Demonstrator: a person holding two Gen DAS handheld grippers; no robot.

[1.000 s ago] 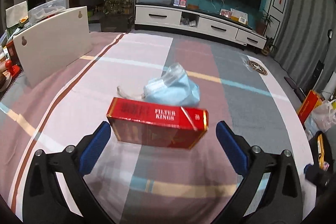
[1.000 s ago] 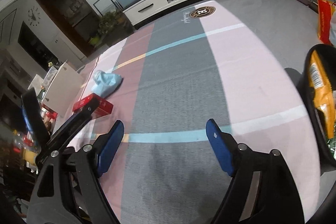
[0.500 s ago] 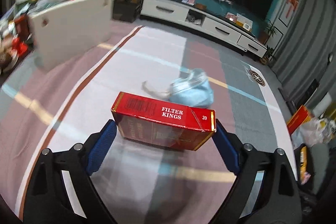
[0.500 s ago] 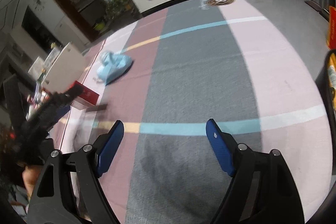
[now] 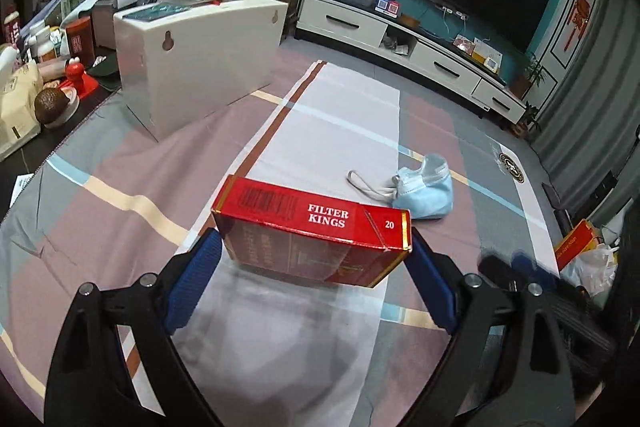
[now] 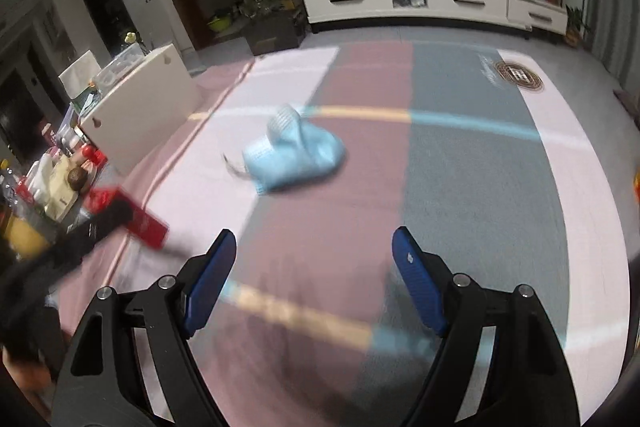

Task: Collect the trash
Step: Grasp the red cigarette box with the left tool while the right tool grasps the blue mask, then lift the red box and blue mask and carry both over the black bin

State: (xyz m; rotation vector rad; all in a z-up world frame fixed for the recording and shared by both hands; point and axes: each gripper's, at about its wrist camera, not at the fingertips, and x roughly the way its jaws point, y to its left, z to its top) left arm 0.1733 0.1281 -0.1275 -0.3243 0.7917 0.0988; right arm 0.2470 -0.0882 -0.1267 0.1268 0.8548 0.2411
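Our left gripper [image 5: 312,259] sits low, its blue pads pressed against both ends of the red box [image 5: 310,227], which it clamps between them. Our right gripper [image 6: 314,279] hangs apart with its jaws spread wide, holding nothing.

Mask [image 5: 424,197] behind carton [image 5: 316,227]

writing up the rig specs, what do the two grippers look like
Both match. The left gripper and right gripper each have two black angular plastic arms with cut-out slots, round silver bolt heads at the joints, and flat blue textured pads on the inner finger faces. No cables, sleeves or printed markings are visible.
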